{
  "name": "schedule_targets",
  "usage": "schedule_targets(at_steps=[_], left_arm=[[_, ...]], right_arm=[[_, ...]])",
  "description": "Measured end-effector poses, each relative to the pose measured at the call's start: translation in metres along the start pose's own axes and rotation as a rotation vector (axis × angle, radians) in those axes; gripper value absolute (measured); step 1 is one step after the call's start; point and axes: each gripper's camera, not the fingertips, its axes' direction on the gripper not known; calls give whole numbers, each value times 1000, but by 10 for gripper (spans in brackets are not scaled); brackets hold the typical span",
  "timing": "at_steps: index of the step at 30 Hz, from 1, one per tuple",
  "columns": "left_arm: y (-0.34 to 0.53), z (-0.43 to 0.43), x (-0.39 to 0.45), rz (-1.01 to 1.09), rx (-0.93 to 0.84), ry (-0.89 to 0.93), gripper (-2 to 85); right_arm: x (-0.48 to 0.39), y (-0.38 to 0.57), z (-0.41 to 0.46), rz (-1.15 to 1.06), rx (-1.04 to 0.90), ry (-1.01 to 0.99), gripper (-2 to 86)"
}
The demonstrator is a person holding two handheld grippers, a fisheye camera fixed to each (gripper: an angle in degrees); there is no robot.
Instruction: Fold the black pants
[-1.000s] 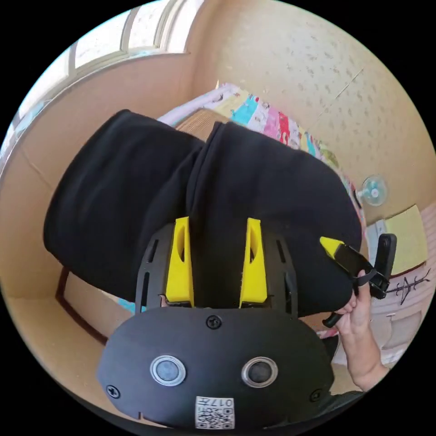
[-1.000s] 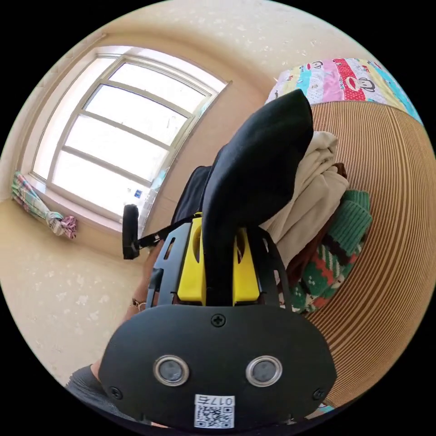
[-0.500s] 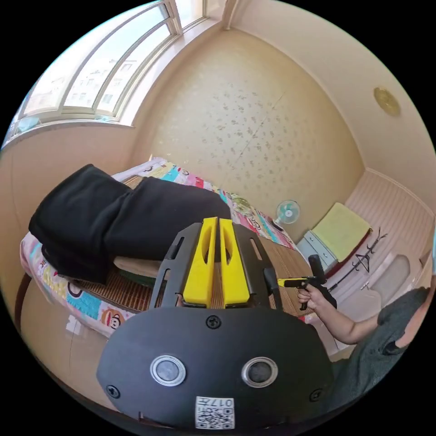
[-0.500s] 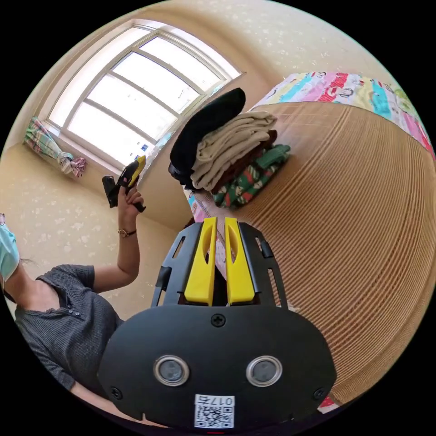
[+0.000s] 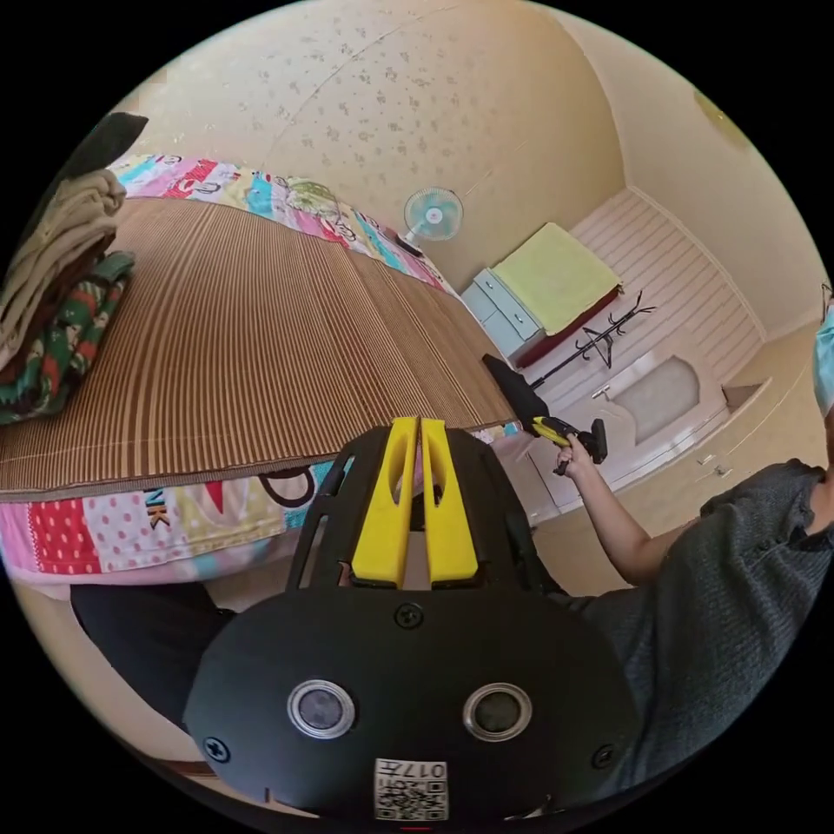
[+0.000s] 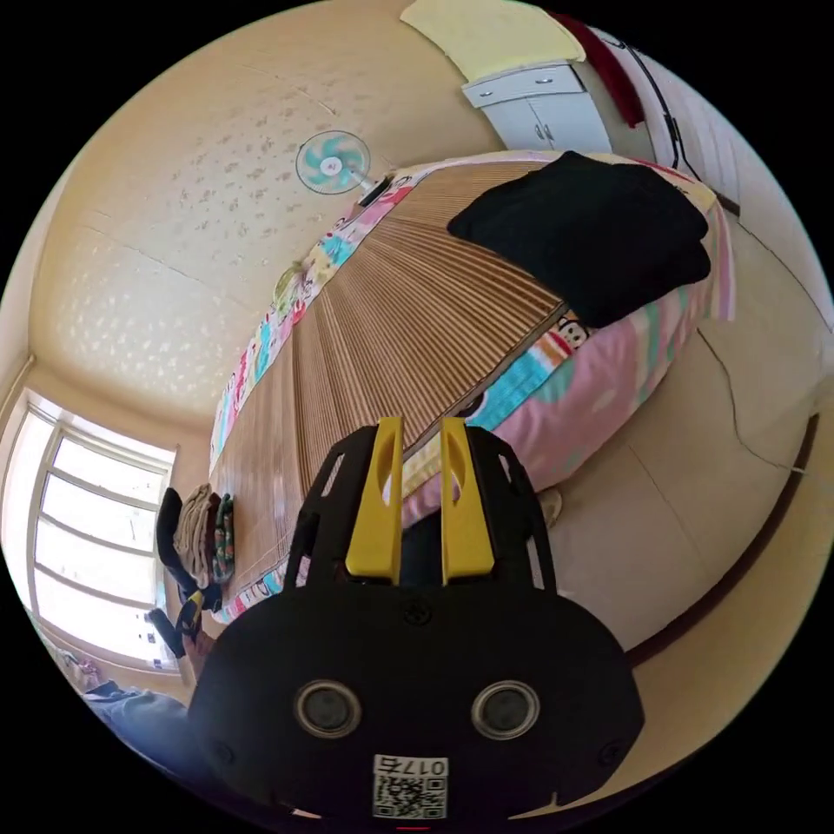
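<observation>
black pants (image 6: 591, 226), striped brown mat (image 5: 234, 339)

This is looking like a bedroom in a home: a bed (image 6: 556, 408) is lying under a patchwork cartoon-print sheet (image 5: 113, 530) with a ribbed straw mat (image 5: 226, 330) spreading over it, and folded clothes (image 5: 52, 287) are sitting stacked at one end while another black garment (image 6: 591, 226) is resting at the other. Pale patterned wallpaper (image 5: 417, 87) is covering the walls, a small fan (image 5: 432, 214) is standing by the bed's far side, and a low cabinet (image 5: 499, 313) topped with a yellow cloth (image 5: 556, 274) is sitting beside a coat stand (image 5: 599, 343). Daylight is coming through a large multi-pane window (image 6: 82, 556).
</observation>
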Motion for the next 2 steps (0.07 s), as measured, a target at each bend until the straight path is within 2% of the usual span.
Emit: schedule_targets(at_steps=[2], left_arm=[[-9, 19, 13, 28, -33, -34, -8]], right_arm=[[33, -23, -6, 83, 60, 5, 102]])
